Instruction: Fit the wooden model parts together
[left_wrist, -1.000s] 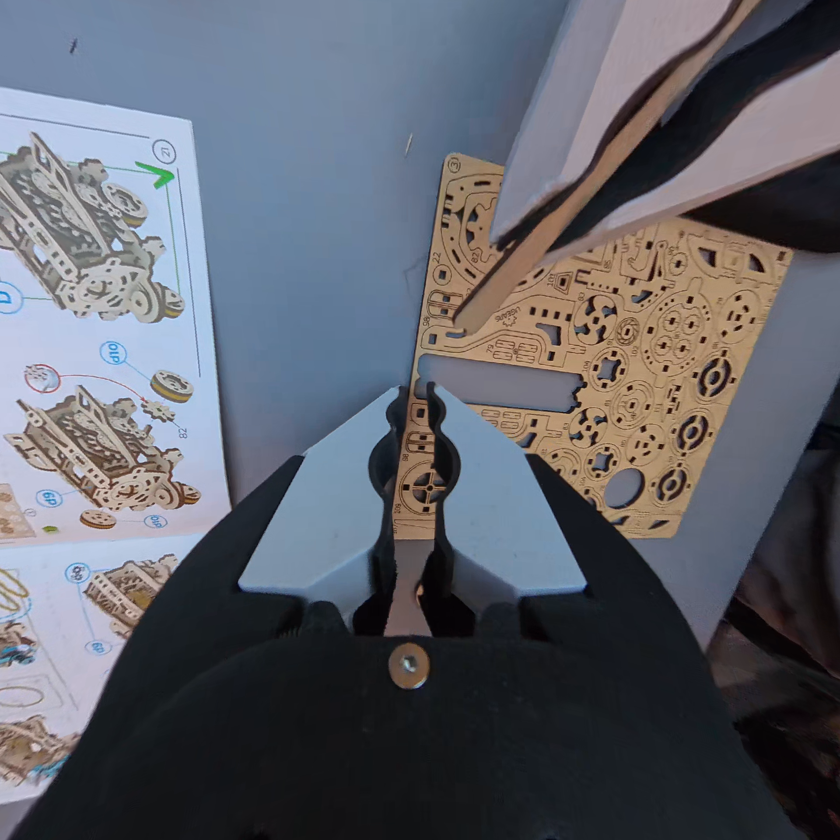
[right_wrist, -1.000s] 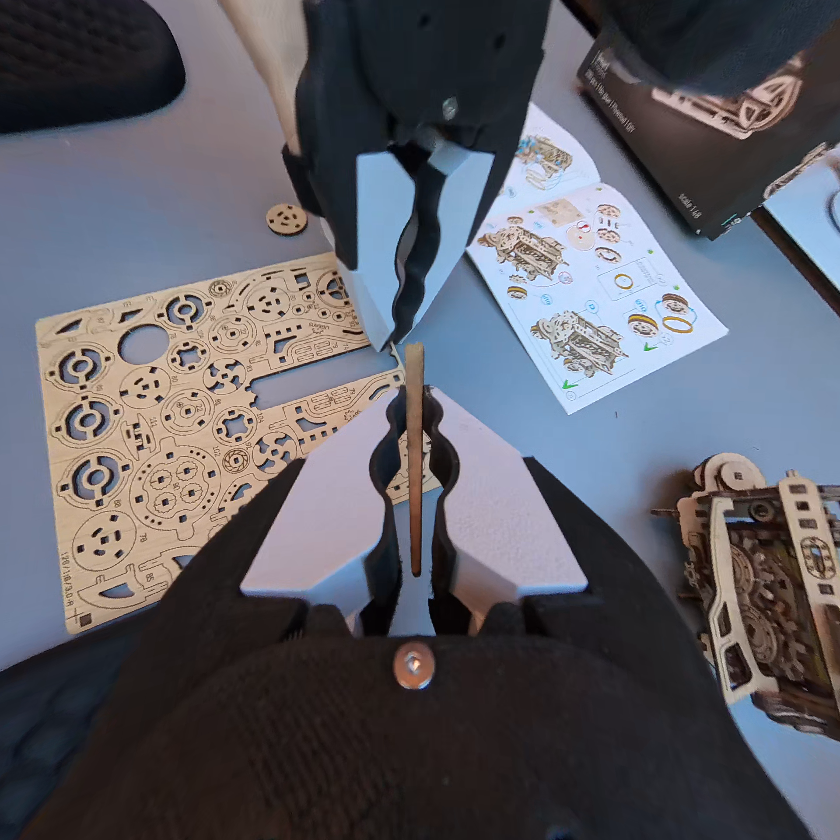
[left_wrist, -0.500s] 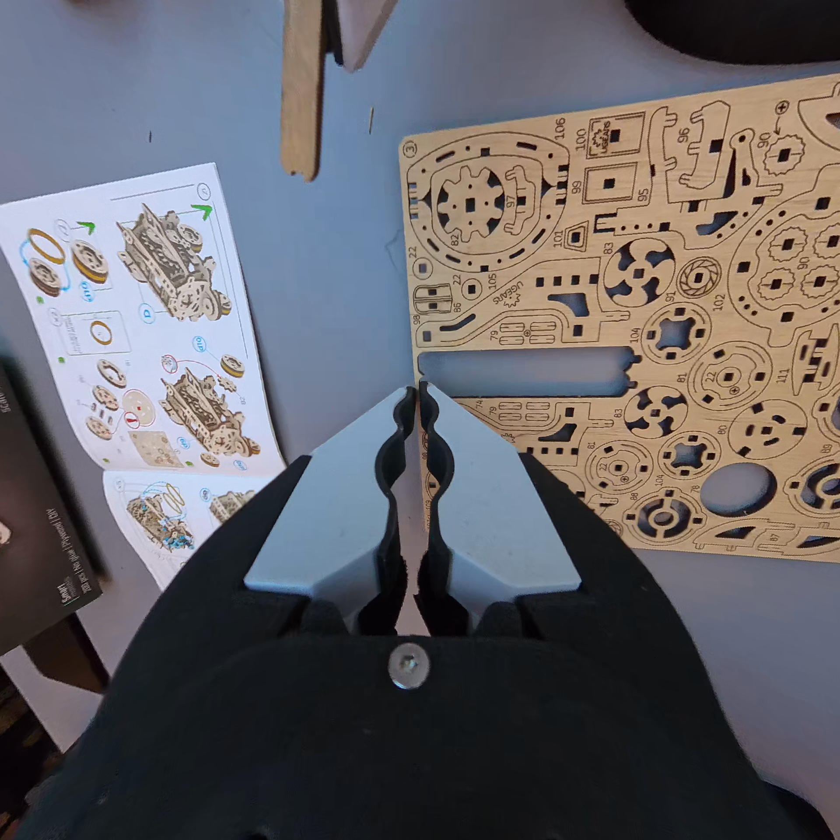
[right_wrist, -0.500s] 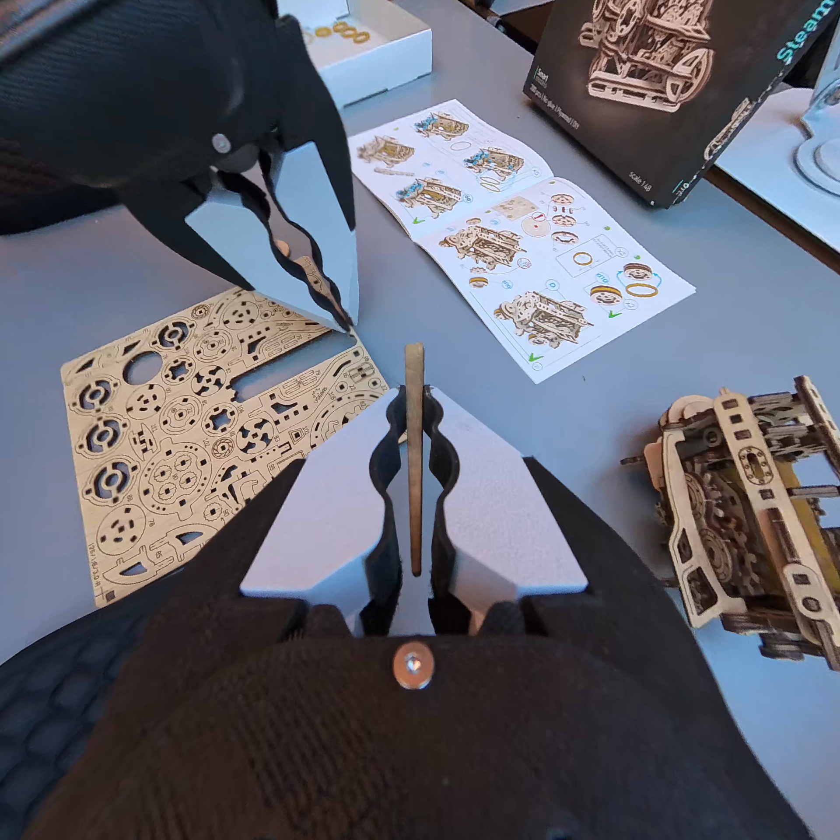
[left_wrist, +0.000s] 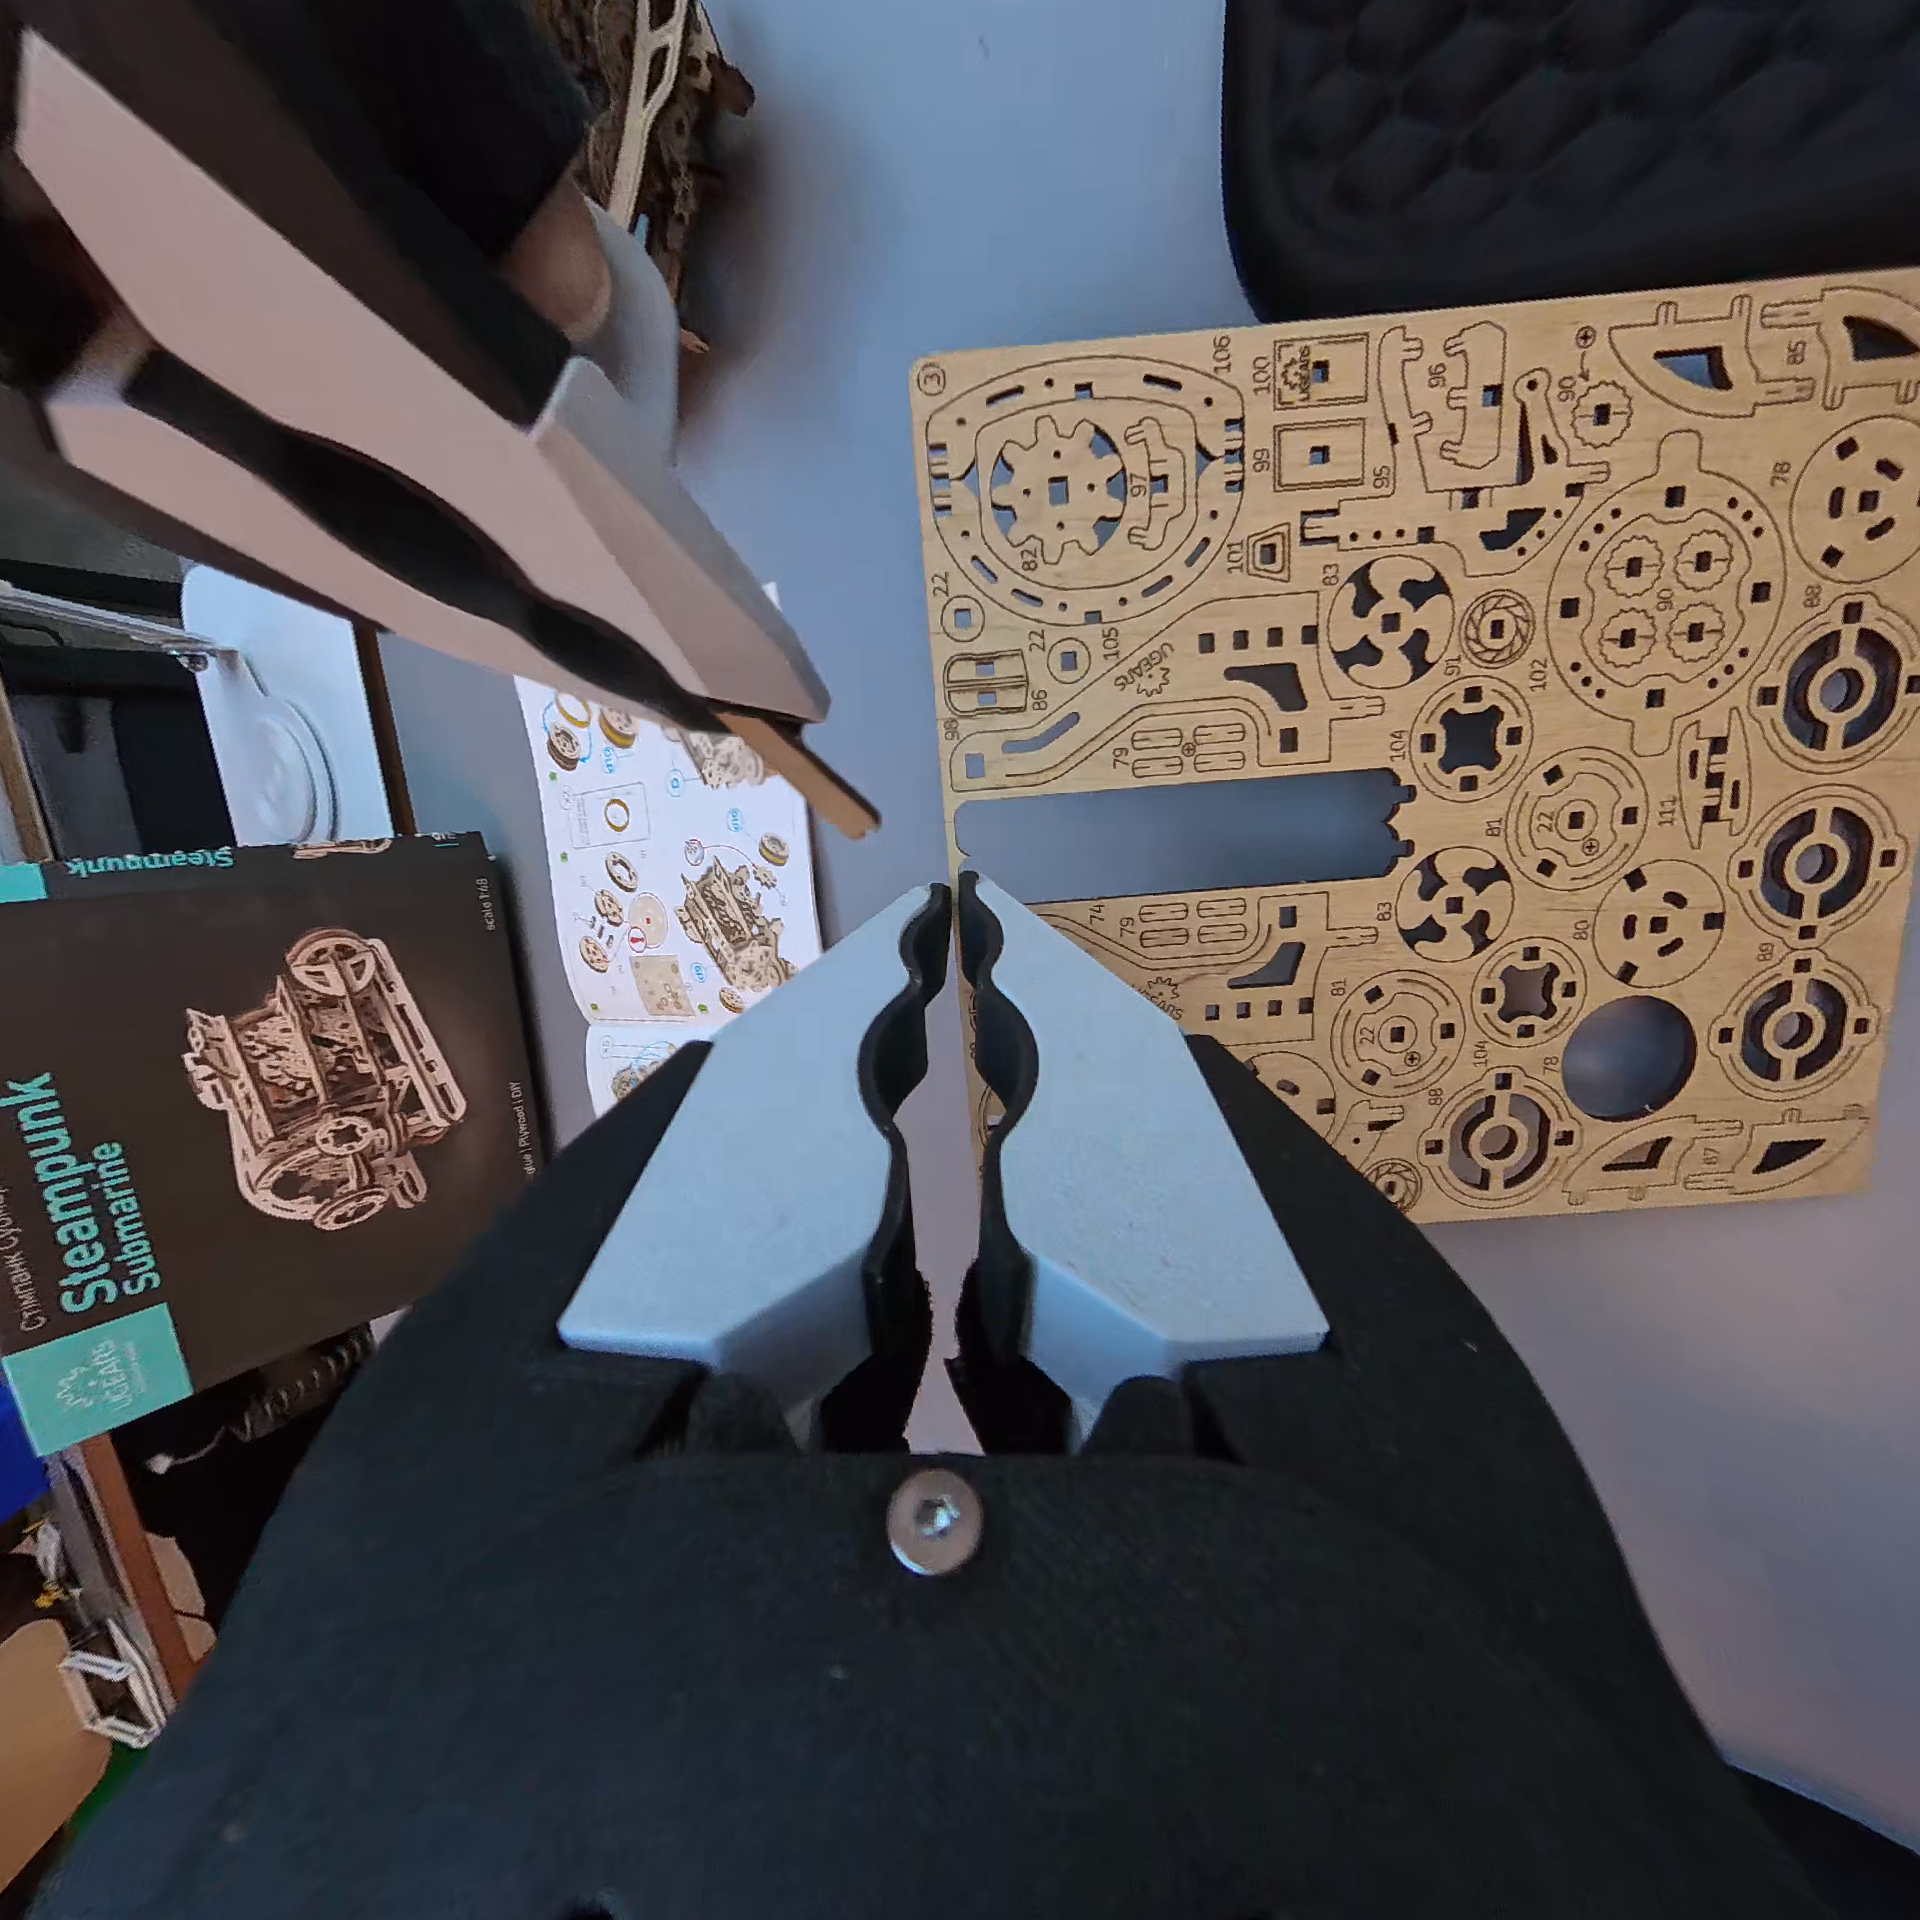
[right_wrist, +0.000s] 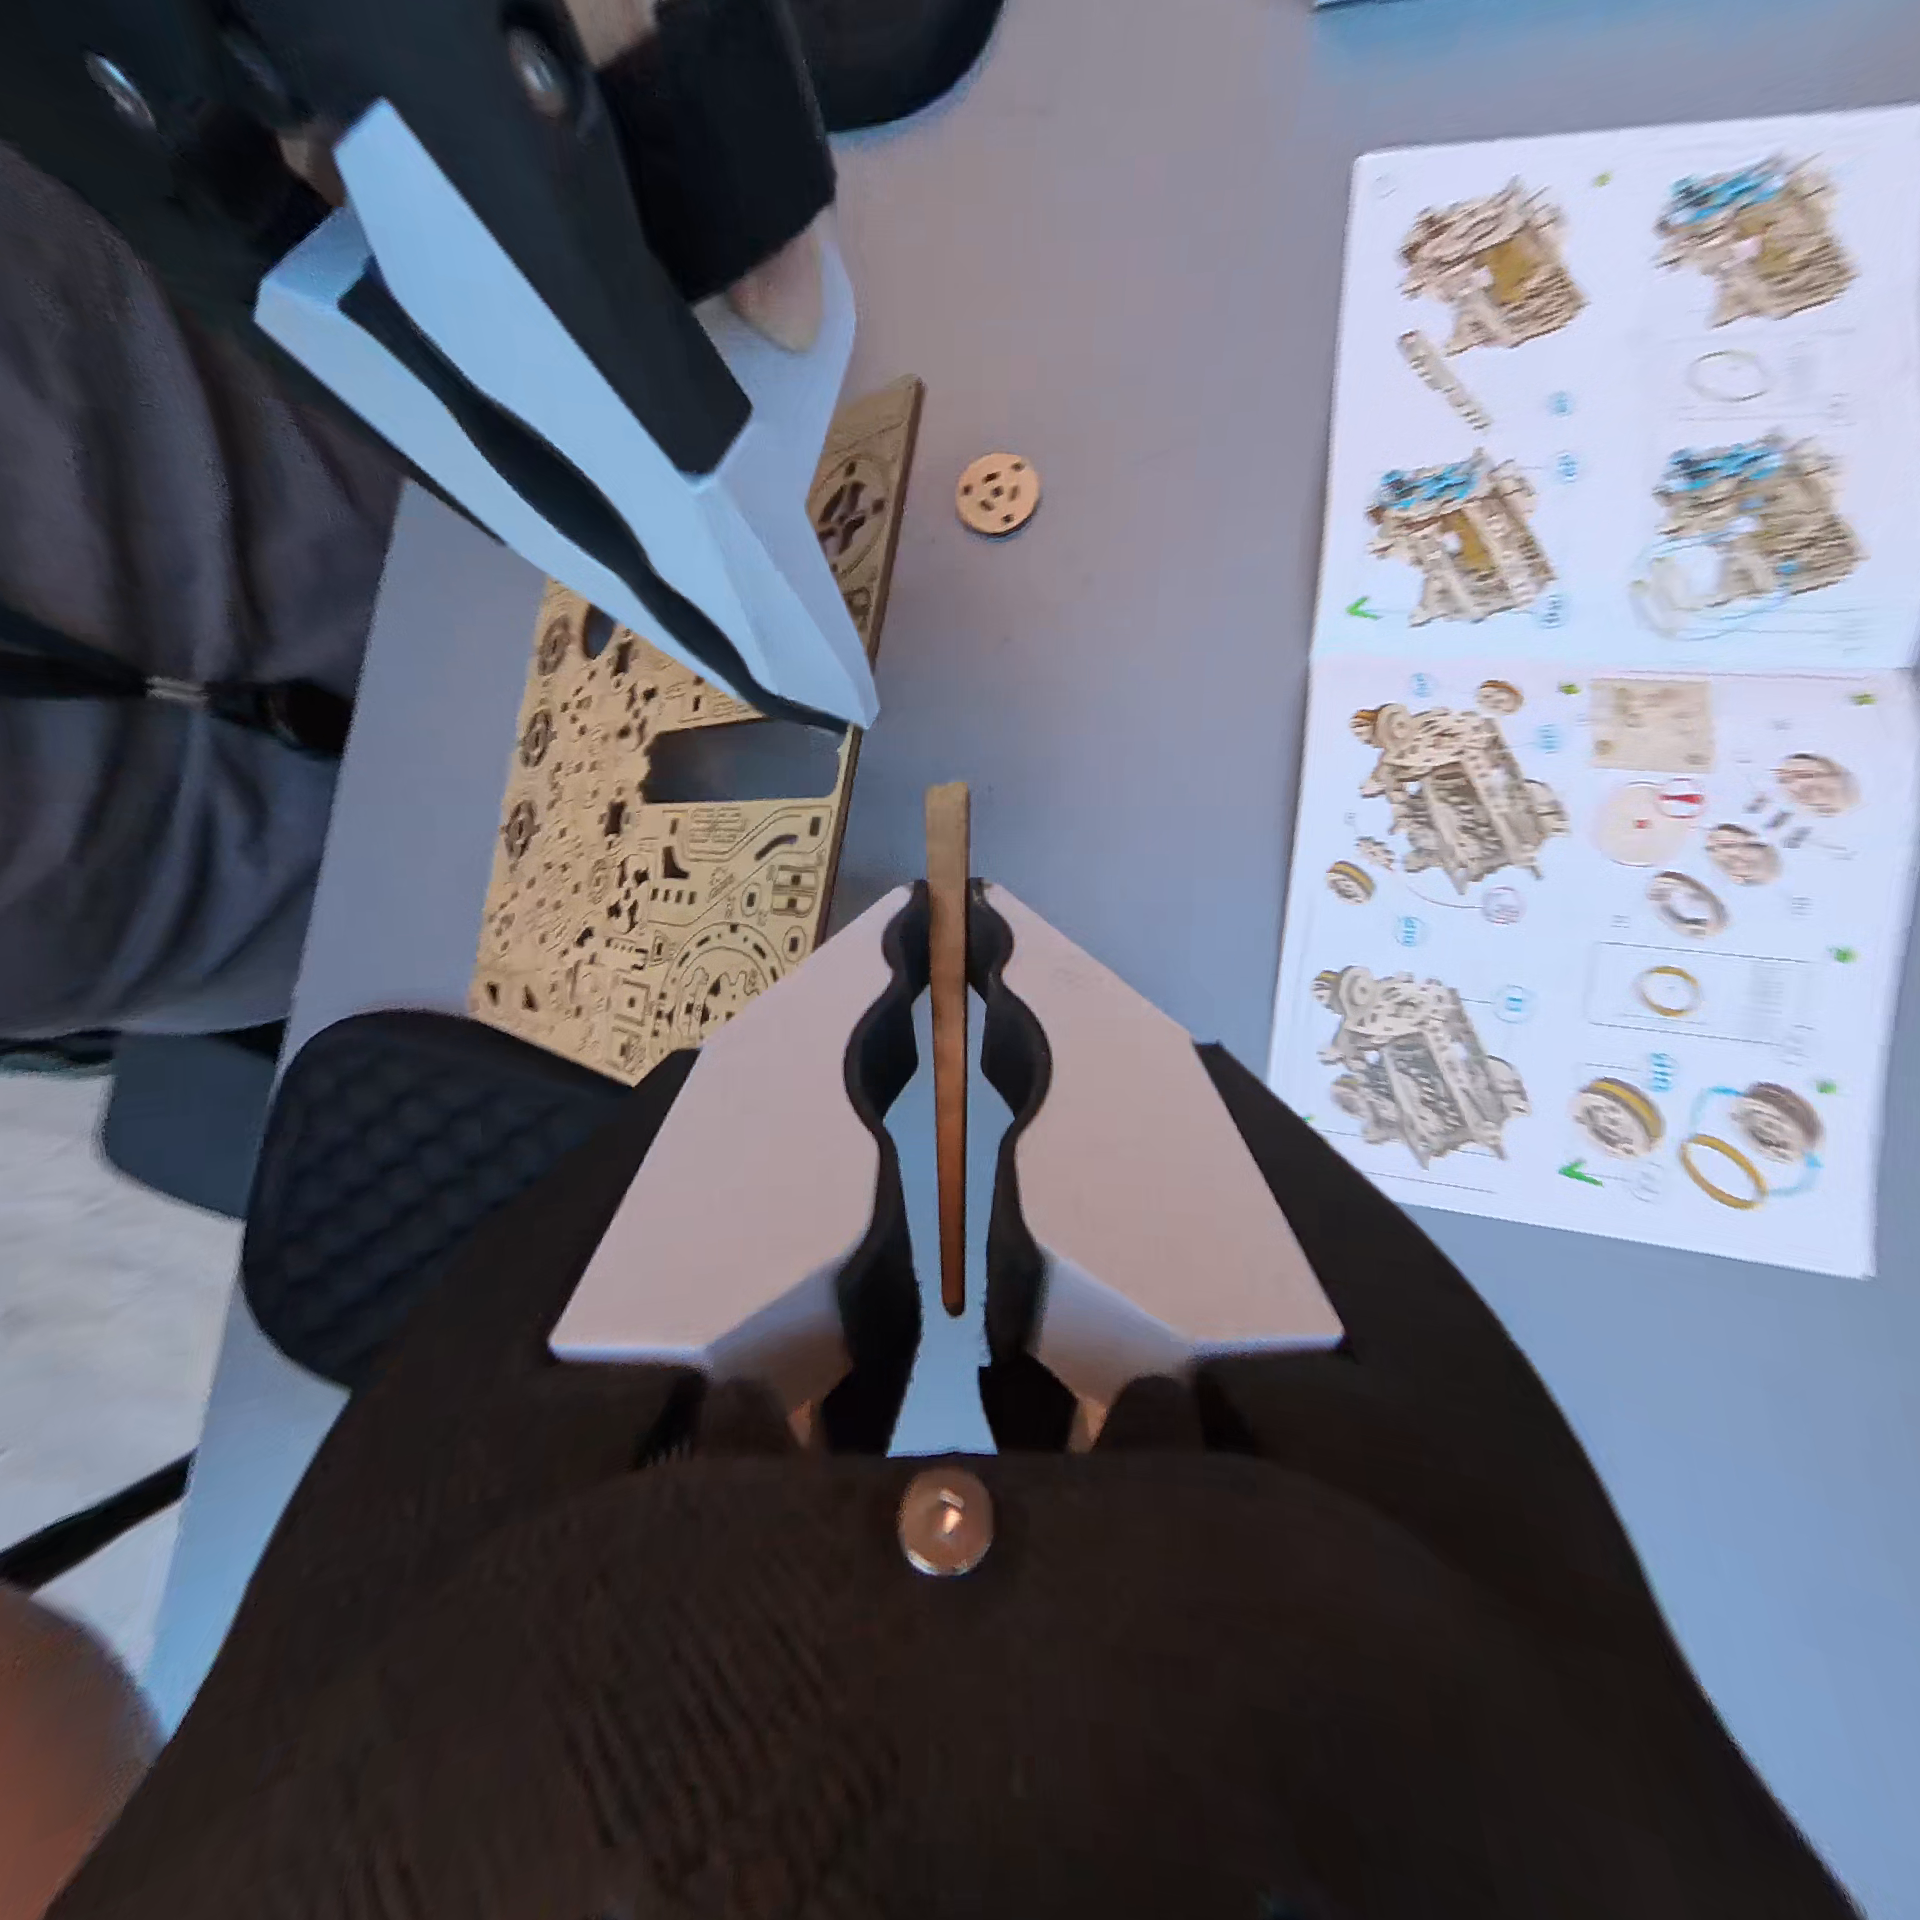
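My right gripper (right_wrist: 948, 896) is shut on a thin flat wooden strip (right_wrist: 948, 1039) that sticks out past its tips. In the left wrist view this gripper (left_wrist: 764, 717) comes in from the upper left with the strip's end (left_wrist: 821, 795) showing. My left gripper (left_wrist: 954, 891) is shut and holds nothing. It hovers above the left edge of the laser-cut wooden parts sheet (left_wrist: 1455, 727), by its long cut-out slot. In the right wrist view the left gripper (right_wrist: 852, 717) is just beyond and left of the strip's tip, over the sheet (right_wrist: 675, 914).
An open instruction booklet (right_wrist: 1610, 675) lies right of the sheet on the grey table (right_wrist: 1091, 364). A small wooden disc (right_wrist: 997, 494) lies loose. A dark kit box (left_wrist: 260, 1091), a black padded mat (left_wrist: 1558, 135) and part of the built model (left_wrist: 649, 114) are around. The tips of one gripper are about 4 cm away from the tips of the other.
My left gripper has risen off the sheet and pulled back. My right gripper has swung round with the strip, whose tip is now close to the left gripper's tips.
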